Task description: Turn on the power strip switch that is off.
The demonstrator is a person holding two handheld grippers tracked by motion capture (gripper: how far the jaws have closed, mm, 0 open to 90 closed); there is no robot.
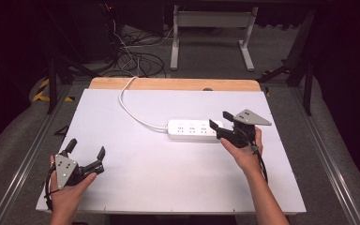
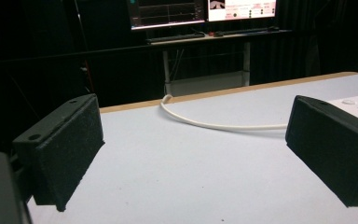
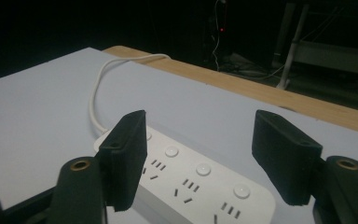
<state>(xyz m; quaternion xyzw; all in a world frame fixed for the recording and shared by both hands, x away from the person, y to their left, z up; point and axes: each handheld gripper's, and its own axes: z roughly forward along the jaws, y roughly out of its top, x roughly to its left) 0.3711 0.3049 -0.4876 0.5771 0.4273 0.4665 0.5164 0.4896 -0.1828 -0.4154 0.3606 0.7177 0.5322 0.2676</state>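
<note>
Crosswise: power strip (image 1: 194, 130) long axis left-right, cable (image 1: 131, 108) end left; right tongs (image 1: 221, 122) apart above it, left tongs (image 1: 86, 147) apart.

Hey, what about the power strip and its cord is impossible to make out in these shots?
- Power strip: right end hidden by the right tongs in the high view; near end cut off by the bottom edge in the right gripper view.
- Cord: far end drops behind the table edge; plug unseen.

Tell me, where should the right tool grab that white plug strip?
Probably across the flat white plastic power strip, at its cable-free end, coming down from above. The open right tool already hovers there. The long sides are straight and parallel, so the pads should sit flat.
</note>
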